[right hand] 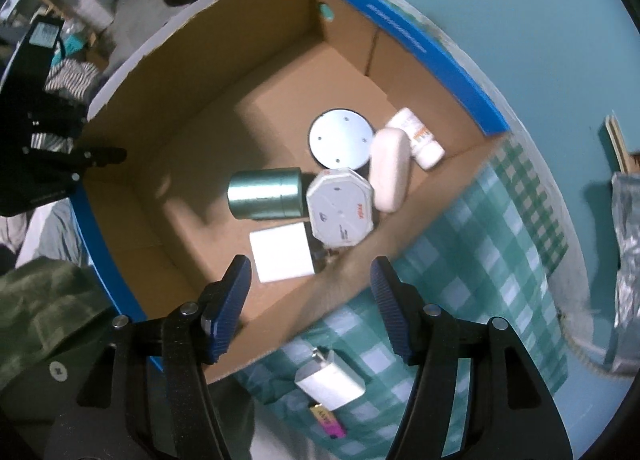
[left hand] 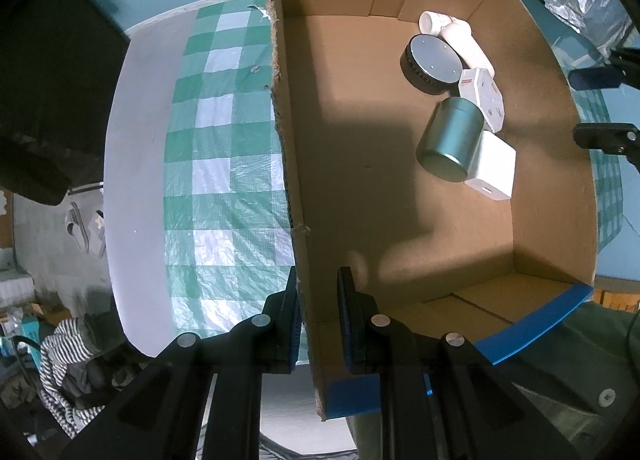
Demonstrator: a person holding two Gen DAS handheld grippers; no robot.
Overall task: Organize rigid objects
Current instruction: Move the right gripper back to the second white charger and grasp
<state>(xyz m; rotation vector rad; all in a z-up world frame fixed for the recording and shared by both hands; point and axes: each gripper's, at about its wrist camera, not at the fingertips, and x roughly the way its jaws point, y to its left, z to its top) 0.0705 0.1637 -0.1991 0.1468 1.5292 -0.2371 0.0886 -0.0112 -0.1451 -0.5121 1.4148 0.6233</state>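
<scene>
While the left tool (left hand: 318,316) stays out of the sorting, clenched on the near wall of the cardboard box (left hand: 400,188) with one pad outside and one inside the board, the right tool (right hand: 310,300) hangs above the box's lower edge with its jaws spread and nothing between them. Already in the box, bunched against the side nearest the right tool, are a green metal tin (right hand: 266,194) lying on its side, a white block (right hand: 282,256), a white octagonal piece with red print (right hand: 342,212), a round dark disc with a pale face (right hand: 340,138), a white oval case (right hand: 390,170) and a small white bottle (right hand: 418,136). Still outside, on the checked cloth (right hand: 480,244) that covers the counter, lie a pale flat rectangular piece (right hand: 330,378) and, just below it and touching or nearly so, a small yellow and pink item (right hand: 328,422), too small to name. These look like the next things to go in. In the right wrist view both sit low, between the two fingers and slightly towards the camera from the tips, so the right hand is clearly the nearer one. The pale piece's long axis runs diagonally, upper left to lower right, with a small metal end pointing towards the box; the tool would probably need a roll to close across its short width
</scene>
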